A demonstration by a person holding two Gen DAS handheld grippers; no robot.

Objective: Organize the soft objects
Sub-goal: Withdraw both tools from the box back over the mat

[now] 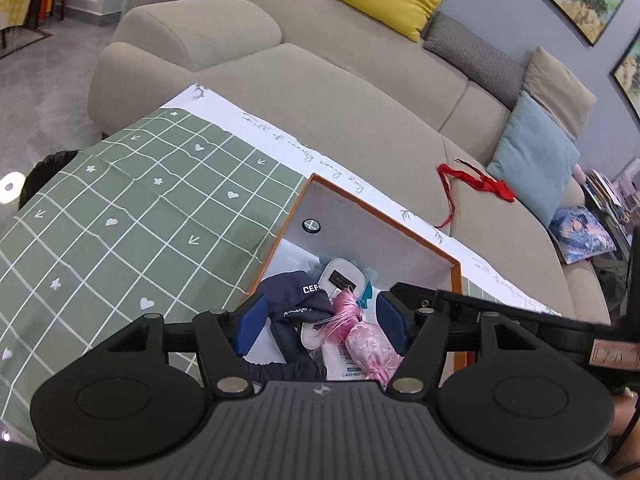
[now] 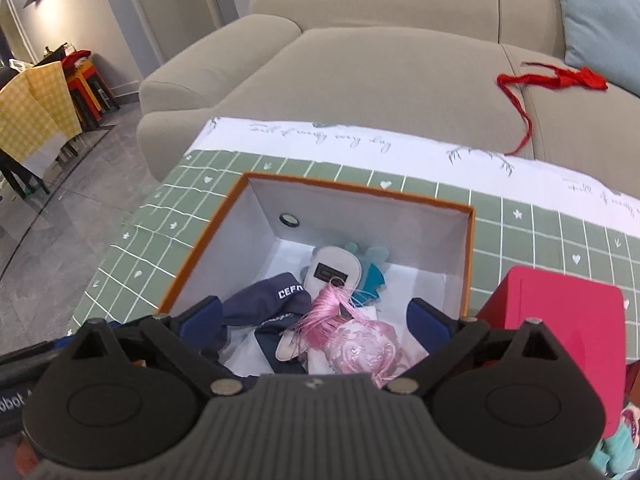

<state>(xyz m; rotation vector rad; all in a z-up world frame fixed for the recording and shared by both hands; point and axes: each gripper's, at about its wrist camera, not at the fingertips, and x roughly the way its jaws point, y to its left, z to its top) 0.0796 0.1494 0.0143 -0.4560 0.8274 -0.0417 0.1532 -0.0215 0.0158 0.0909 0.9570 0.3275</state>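
An orange-rimmed white box (image 2: pixel 468 248) stands on the green checked cloth; it also shows in the left wrist view (image 1: pixel 400 232). Inside lie a navy cap (image 2: pixel 276 304), a pink tasselled pouch (image 2: pixel 356 344), a grey slipper (image 2: pixel 332 268) and a teal soft toy (image 2: pixel 374 272). The cap (image 1: pixel 296 300) and pouch (image 1: pixel 368 340) show in the left wrist view too. My left gripper (image 1: pixel 320 320) is open above the box contents, holding nothing. My right gripper (image 2: pixel 316 320) is open above the same pile, empty.
A red box (image 2: pixel 560 320) stands right of the orange box. A red ribbon (image 2: pixel 552 80) lies on the beige sofa (image 2: pixel 380 72) behind the table. Cushions (image 1: pixel 532 156) line the sofa back. Grey floor and stools are at left.
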